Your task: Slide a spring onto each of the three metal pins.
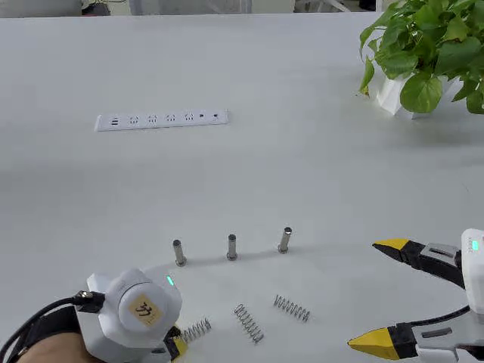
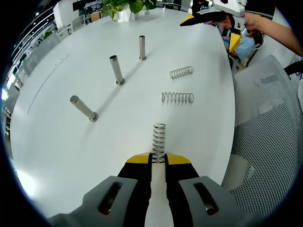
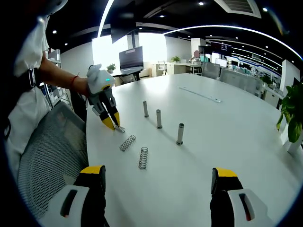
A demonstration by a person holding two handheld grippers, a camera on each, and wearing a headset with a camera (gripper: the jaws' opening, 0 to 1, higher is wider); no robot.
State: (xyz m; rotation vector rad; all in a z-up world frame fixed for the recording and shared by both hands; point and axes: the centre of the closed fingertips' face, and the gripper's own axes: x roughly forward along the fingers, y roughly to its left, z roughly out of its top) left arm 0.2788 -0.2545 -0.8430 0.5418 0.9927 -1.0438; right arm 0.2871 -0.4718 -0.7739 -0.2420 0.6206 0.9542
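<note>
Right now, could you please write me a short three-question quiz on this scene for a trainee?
1. How many pins are there, and how many of them carry a spring?
2. True or false: the right hand-held gripper is shut.
3. The left hand-held gripper is shut on: A a pin; B a spring; C nothing.

Key: 1 three pins, none with a spring on it; 2 false, its jaws stand wide open; 3 B.
</note>
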